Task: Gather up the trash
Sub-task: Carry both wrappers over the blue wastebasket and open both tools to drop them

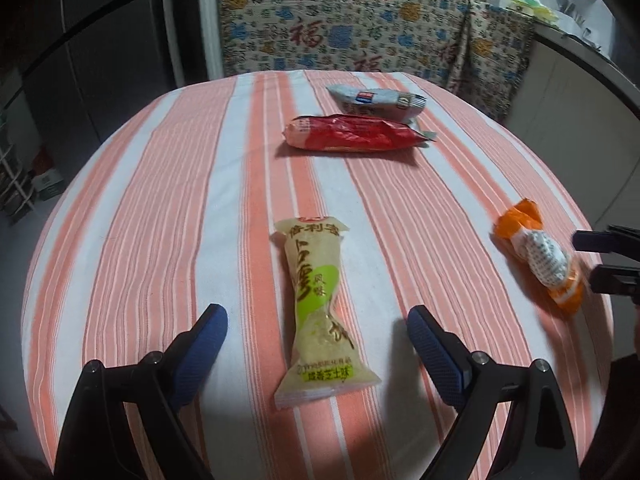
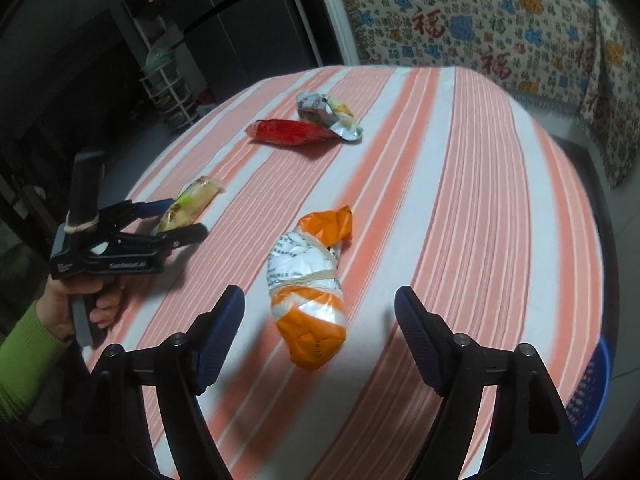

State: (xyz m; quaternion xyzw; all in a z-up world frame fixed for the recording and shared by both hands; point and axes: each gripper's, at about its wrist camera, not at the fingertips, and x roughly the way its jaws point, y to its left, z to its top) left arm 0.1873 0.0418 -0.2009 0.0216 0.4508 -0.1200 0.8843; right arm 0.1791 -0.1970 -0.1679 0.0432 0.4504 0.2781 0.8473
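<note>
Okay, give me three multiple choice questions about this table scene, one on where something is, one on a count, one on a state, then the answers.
1. Where does the red wrapper lie?
A. Beside the pale blue-white wrapper
B. Between the left gripper's fingers
C. On the floor

2. How many wrappers lie on the striped tablecloth?
A. Two
B. Four
C. Six

3. How stands the left gripper?
A. Clamped on the yellow-green wrapper
B. Open, its fingers either side of that wrapper
C. Holding the orange wrapper

Answers: 1 A, the two lie together at the far side. 2 B, red, pale, yellow-green and orange. 3 B, gaps show between both pads and the wrapper.
</note>
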